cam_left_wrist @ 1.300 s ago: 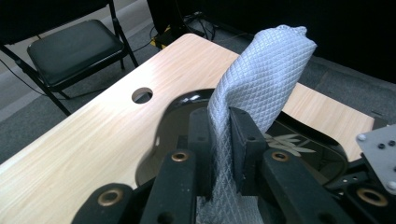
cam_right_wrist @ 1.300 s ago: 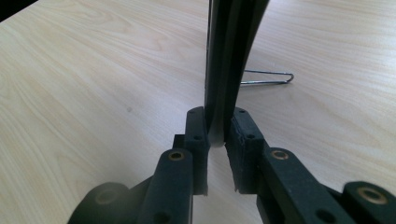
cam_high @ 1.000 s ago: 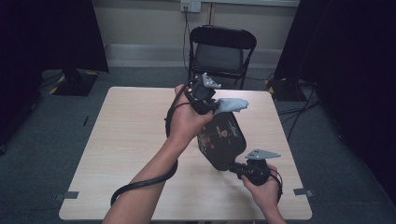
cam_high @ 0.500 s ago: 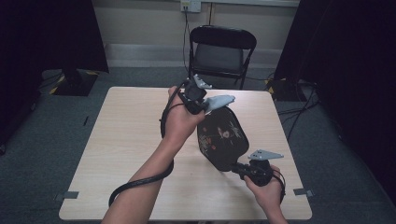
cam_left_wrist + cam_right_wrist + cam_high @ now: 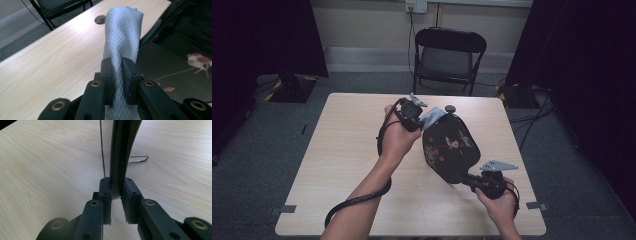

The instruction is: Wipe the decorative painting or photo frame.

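A person at a pale wooden tabletop [image 5: 352,165] works with a hand-held gripper in each hand. The right hand-held gripper [image 5: 467,179], low at the near edge, has its jaws clamped on the rim of a black lacquered tray [image 5: 451,147] painted with a floral design, holding it tilted up on edge above the tabletop; in the right gripper view the tray's dark rim [image 5: 120,165] rises straight up between the two black jaws. The left hand-held gripper [image 5: 424,119], at the tray's far upper edge, has its jaws closed on a folded grey cloth [image 5: 434,116], which lies against the tray's top corner. In the left gripper view the diamond-weave cloth [image 5: 122,40] stands up out of the narrow jaws, with the tray's dark painted face [image 5: 170,72] just to its right. A black folding chair [image 5: 447,57] stands beyond the tabletop, well away from both hand-held grippers.
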`<state>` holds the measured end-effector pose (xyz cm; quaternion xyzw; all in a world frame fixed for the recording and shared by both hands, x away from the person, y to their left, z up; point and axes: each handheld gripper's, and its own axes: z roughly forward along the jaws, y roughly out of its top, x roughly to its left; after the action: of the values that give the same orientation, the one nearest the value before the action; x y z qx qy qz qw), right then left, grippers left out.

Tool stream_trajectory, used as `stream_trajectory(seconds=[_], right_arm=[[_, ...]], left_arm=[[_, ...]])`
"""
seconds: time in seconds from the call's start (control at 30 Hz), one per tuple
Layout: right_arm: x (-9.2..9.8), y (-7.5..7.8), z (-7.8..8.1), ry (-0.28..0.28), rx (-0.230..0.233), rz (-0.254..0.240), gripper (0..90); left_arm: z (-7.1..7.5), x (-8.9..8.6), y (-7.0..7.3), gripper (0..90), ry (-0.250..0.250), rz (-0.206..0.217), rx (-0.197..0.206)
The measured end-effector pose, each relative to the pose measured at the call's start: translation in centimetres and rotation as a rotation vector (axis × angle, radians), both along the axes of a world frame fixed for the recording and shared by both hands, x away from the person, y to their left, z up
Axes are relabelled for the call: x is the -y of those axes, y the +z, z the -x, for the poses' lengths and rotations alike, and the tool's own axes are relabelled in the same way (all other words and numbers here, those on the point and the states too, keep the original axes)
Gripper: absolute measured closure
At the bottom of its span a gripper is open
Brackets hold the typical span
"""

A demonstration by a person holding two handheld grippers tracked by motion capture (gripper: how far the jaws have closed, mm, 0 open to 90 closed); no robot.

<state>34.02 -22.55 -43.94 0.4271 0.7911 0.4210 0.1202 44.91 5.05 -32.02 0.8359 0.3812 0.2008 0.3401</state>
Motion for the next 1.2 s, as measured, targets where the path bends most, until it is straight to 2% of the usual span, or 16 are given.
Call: stream_trajectory(seconds=[0.4, 0.83, 1.2], right_arm=[[0.0, 0.0, 0.0, -0.004, 0.001, 0.001, 78.9], [0.0, 0.0, 0.0, -0.004, 0.003, 0.006, 78.9], [-0.1, 0.0, 0.0, -0.011, 0.005, 0.005, 78.8]], left_arm=[[0.0, -0.9, -3.1, 80.3, 0.014, -0.017, -0.052], [0.4, -2.1, -8.3, 80.3, 0.025, -0.018, -0.149], [1.4, -1.6, -11.7, 80.3, 0.000, -0.011, -0.208]])
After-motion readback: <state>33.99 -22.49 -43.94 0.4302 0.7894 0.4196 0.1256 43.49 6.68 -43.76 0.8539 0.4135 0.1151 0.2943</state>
